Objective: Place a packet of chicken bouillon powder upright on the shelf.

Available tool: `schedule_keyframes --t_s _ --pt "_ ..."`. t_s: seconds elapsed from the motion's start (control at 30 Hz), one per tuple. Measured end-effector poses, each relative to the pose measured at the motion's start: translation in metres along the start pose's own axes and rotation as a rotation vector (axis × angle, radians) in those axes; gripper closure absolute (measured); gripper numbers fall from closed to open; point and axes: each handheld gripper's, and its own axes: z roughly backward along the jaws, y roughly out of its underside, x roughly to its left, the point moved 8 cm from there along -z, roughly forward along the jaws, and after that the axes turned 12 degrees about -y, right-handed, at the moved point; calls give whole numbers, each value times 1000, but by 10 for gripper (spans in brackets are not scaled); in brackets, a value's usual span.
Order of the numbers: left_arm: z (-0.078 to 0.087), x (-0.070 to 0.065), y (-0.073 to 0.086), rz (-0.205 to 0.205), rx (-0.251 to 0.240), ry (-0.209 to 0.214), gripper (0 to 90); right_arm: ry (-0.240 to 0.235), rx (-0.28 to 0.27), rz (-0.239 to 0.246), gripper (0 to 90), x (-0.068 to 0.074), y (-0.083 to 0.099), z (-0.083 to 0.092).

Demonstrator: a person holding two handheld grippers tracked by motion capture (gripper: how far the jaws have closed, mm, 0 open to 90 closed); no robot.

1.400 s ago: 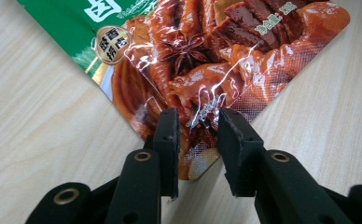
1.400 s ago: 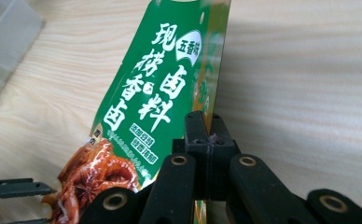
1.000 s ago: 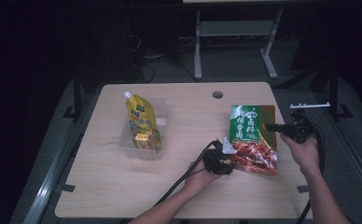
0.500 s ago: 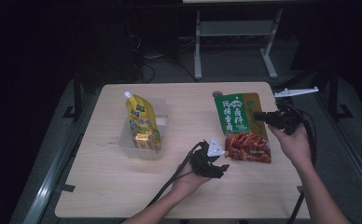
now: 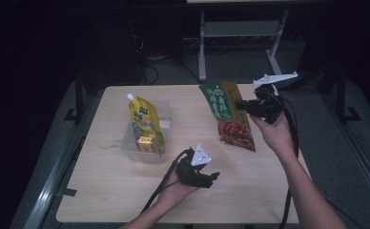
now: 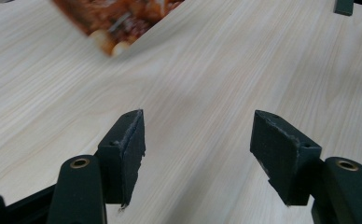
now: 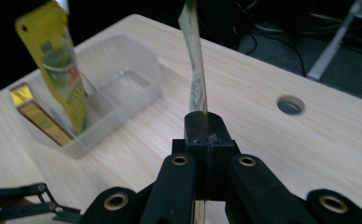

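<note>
Right gripper (image 5: pixel 244 104) jaws clamped on green pouch (image 5: pixel 227 114); left gripper (image 5: pixel 210 177) jaws just opened, empty. Carry pouch clear over table, lower upright into bin (image 5: pixel 161 125).

room: dark | floor (image 5: pixel 250 67): grey | table (image 5: pixel 250 191): light wood

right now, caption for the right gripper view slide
Right gripper shut on the green snack bag, clear plastic bin with yellow pouch beyond.

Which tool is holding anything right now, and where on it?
Right tool pinches the green snack bag by its side edge; left tool holds nothing.
</note>
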Motion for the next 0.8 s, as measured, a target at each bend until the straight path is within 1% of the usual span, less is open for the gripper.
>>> schedule_keyframes --t_s 0.07,0.13,0.3,0.43,0.47,0.5,0.53,0.57,0.6,0.63,0.67,0.73,0.8 --pt "4 3 5 -4 -3 -7 341 -25 -8 11 900 10 -11 -8" --pt "8 5 9 -1 -4 -9 338 -40 -14 22 900 16 -19 -14" --pt "18 10 18 -2 -10 -17 325 -62 -33 48 900 30 -40 -30" --pt "24 14 21 14 -21 -21 312 -75 -41 56 900 35 -51 -41" --pt "25 15 22 13 -20 -21 308 -78 -42 55 900 37 -54 -44" --pt "26 15 22 23 -25 -22 304 -81 -44 52 900 38 -56 -46" --pt "27 16 24 14 -23 -23 300 -83 -43 62 900 38 -58 -49" --pt "28 16 25 17 -23 -22 296 -87 -44 66 900 39 -60 -51" --pt "28 17 26 25 -26 -22 292 -88 -40 62 900 41 -61 -53" --pt "29 17 28 21 -22 -22 286 -90 -41 59 900 42 -63 -56" --pt "28 17 29 37 -29 -18 279 -91 -40 63 900 43 -65 -58" --pt "29 14 31 68 -35 10 262 -95 -46 73 900 46 -70 -62" --pt "28 13 32 75 -39 17 245 -96 -48 70 900 49 -74 -65"
